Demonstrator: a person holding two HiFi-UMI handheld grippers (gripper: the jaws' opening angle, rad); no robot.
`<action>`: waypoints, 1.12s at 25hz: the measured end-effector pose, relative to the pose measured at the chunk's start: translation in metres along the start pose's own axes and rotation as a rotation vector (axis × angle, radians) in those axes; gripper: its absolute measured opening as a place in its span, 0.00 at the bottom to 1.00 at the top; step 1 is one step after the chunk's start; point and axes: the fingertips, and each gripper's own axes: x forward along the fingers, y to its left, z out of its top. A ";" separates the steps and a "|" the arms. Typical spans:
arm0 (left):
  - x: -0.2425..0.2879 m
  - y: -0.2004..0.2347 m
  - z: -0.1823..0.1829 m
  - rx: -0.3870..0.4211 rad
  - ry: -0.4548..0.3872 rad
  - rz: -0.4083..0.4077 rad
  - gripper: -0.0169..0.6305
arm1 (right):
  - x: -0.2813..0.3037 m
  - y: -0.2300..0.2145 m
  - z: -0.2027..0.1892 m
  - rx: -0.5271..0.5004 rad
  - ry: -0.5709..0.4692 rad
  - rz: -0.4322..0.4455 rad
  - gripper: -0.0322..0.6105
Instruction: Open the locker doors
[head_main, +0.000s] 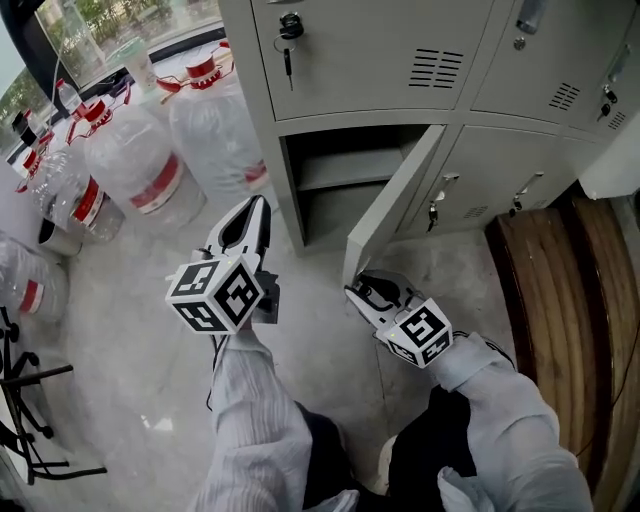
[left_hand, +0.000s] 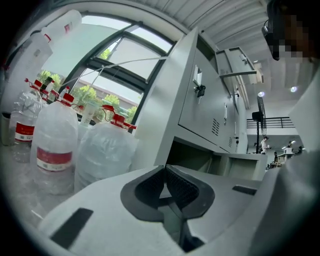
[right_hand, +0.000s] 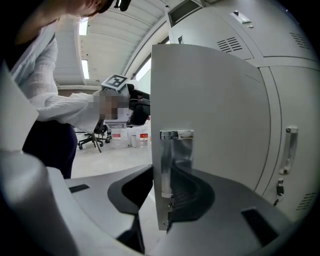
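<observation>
One locker door (head_main: 392, 200) hangs ajar, its free edge clamped by the right gripper (head_main: 356, 290); the left gripper (head_main: 260, 208) is closed and empty.

Water jugs (head_main: 215, 125) left of lockers (head_main: 370, 50), perhaps touching

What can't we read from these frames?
- Inside of the open locker: in the head view it is dark and partly behind its door; in the right gripper view the door blocks it.
- The upper lockers: cut off by the head view's top edge.
- Print on the jug labels: too small in any view.
</observation>
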 end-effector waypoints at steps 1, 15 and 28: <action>0.002 -0.002 -0.002 0.005 0.005 -0.009 0.05 | -0.004 0.000 -0.001 -0.006 0.006 0.022 0.21; 0.027 -0.030 -0.014 -0.023 0.009 -0.066 0.05 | -0.050 -0.002 -0.014 -0.058 0.022 0.184 0.21; 0.055 -0.090 -0.050 0.093 0.118 -0.197 0.05 | -0.098 -0.016 -0.029 -0.119 0.061 0.326 0.21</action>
